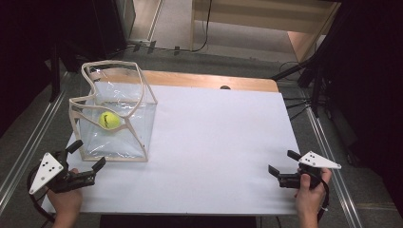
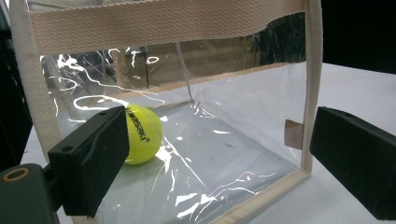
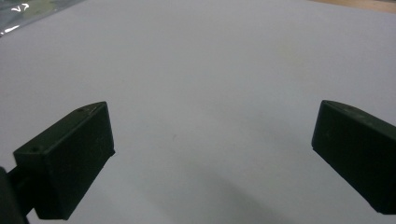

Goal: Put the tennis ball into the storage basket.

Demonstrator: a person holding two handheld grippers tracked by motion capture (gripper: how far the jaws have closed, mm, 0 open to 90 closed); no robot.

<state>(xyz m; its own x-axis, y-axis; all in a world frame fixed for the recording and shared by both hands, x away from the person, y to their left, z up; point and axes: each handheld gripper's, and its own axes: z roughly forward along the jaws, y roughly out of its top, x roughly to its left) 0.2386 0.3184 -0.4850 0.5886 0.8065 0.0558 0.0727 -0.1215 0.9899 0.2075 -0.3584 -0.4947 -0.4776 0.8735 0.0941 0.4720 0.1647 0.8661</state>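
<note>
A clear plastic bag (image 1: 135, 118) with cream webbing edges and handles stands open-topped at the table's left. A yellow tennis ball (image 1: 109, 120) lies inside it on the bag's floor. My left gripper (image 1: 87, 156) is open just in front of the bag's near left corner, touching nothing. In the left gripper view the ball (image 2: 144, 133) shows through the clear wall (image 2: 243, 116), partly behind the left jaw. My right gripper (image 1: 281, 162) is open at the table's near right, over bare white surface (image 3: 210, 93), with nothing between its jaws.
The white table top (image 1: 218, 142) spreads between the bag and the right gripper. A wooden strip (image 1: 209, 80) runs along its far edge. Metal rails (image 1: 28, 137) flank the table, and stand legs with cables (image 1: 304, 90) sit at the far right.
</note>
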